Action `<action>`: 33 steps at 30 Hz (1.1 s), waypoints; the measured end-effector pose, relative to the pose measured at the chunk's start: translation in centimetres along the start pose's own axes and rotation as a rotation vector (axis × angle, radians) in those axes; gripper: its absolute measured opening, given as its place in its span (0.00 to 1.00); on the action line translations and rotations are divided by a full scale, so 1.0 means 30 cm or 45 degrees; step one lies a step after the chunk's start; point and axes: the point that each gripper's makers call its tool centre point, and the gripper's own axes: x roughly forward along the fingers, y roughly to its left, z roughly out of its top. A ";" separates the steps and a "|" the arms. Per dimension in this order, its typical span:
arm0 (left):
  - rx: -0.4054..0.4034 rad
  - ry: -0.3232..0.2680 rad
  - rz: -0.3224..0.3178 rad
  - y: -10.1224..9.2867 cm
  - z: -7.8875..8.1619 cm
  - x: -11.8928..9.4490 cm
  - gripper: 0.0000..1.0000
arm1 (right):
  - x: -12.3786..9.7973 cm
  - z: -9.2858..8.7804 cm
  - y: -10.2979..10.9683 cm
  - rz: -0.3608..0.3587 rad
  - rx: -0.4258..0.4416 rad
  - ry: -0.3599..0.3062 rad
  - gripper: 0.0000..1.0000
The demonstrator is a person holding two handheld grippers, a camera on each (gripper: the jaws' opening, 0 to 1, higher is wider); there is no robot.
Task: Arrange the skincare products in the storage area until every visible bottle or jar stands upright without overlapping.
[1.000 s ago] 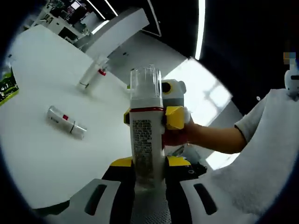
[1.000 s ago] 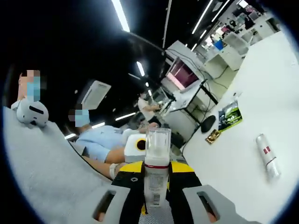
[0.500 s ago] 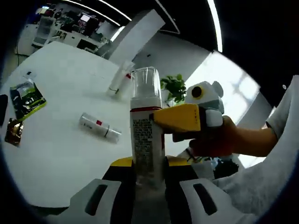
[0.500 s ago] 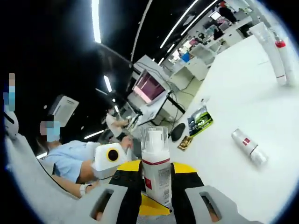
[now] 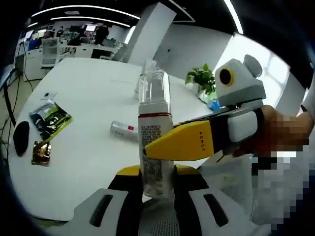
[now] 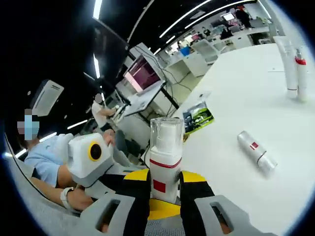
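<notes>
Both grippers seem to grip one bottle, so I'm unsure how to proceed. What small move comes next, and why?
Probably lower the pump bottle upright onto the white table, then open one gripper. It is clamped between the left gripper and the right gripper in the air, while a small bottle lies flat awaiting attention.

pump bottle (image 5: 156, 147) base hidden between jaws, label print blurred

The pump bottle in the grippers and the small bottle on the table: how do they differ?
The pump bottle is held between the jaws of both grippers, above the table; the small bottle lies on its side, untouched. The pump bottle has a clear cap, the small bottle a silvery end. Both are whitish with red markings.
</notes>
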 end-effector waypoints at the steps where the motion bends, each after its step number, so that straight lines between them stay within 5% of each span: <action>1: 0.016 0.015 0.014 0.003 -0.005 -0.001 0.18 | 0.003 -0.003 0.002 -0.004 -0.004 0.006 0.15; 9: 0.224 -0.011 0.119 0.027 0.017 -0.012 0.20 | 0.003 0.011 0.010 0.014 -0.097 0.007 0.13; 14: 0.362 -0.072 0.088 0.018 0.025 -0.012 0.22 | -0.008 0.009 0.007 0.024 -0.107 -0.002 0.13; 18: 0.526 -0.093 0.159 0.055 0.041 -0.013 0.40 | -0.023 0.014 -0.010 0.017 -0.098 -0.031 0.13; 22: 0.567 -0.059 0.225 0.085 0.001 0.002 0.50 | -0.037 0.018 -0.037 -0.004 -0.094 -0.056 0.13; 26: 0.720 0.022 0.247 0.077 -0.046 0.044 0.48 | -0.063 0.034 -0.075 -0.049 -0.119 -0.070 0.13; 33: 0.696 0.097 0.305 0.126 -0.076 0.050 0.48 | -0.131 0.066 -0.169 -0.126 -0.109 -0.140 0.13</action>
